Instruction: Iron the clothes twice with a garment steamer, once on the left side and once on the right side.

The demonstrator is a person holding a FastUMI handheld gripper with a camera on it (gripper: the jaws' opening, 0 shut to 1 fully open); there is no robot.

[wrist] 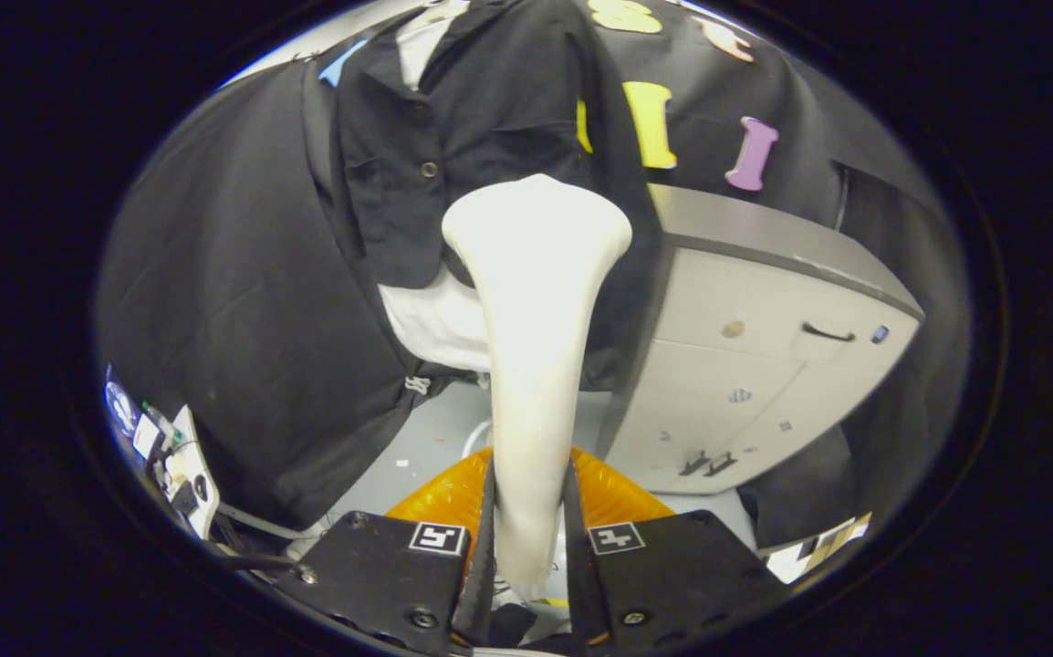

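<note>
My gripper [531, 538] is shut on the white garment steamer [534, 310], both fingers pressing on its slim handle. The steamer rises upright from between the fingers, and its wide flat head sits against the lower part of a black buttoned shirt [453, 137]. The shirt hangs just beyond the fingers, over a white garment [435, 319] whose hem shows below it. The steamer head covers the shirt's lower right part.
A white cabinet [764, 365] with a grey top and a dark handle stands to the right of the hanging clothes. An orange ribbed object [440, 497] lies on the pale floor just ahead of the fingers. Cables and small devices [166, 456] sit low on the left.
</note>
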